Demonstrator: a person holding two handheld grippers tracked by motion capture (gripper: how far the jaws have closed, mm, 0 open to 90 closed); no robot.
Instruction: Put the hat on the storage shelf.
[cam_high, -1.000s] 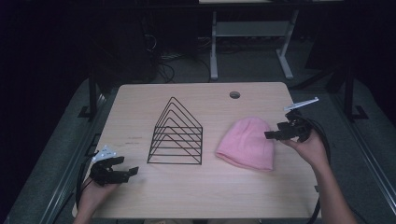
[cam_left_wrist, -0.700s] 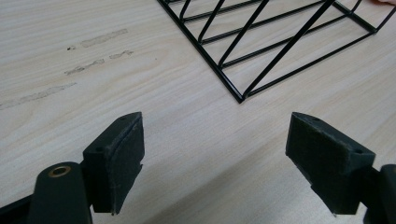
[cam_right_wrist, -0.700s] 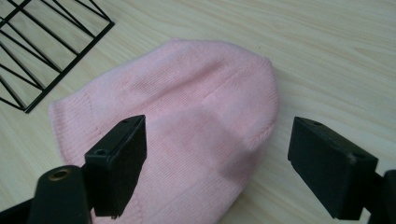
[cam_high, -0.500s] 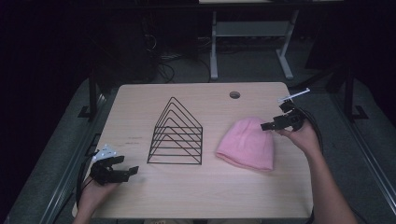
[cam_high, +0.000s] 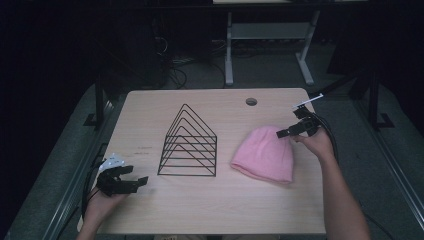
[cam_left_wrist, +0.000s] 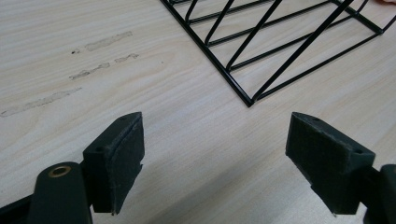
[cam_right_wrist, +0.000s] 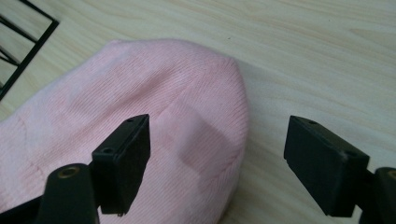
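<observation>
While the right gripper (cam_high: 289, 131) hovered wide-jawed over the pink beanie (cam_high: 263, 155) near the tabletop's right edge, apparently lining up a pinch; the left gripper (cam_high: 131, 184) waited wide-jawed, empty, beside the wire rack (cam_high: 189, 143).

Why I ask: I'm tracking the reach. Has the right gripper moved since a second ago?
Yes. The right gripper drifted toward the table's far edge, nearer the cable hole, above the pink beanie.

A pink beanie (cam_high: 263, 156) lay on the desk (cam_high: 220, 205) beside a black wire rack (cam_high: 189, 144); the right hand-held gripper (cam_high: 286, 132) hovered at its top edge, the left hand-held gripper (cam_high: 136, 182) well apart.
</observation>
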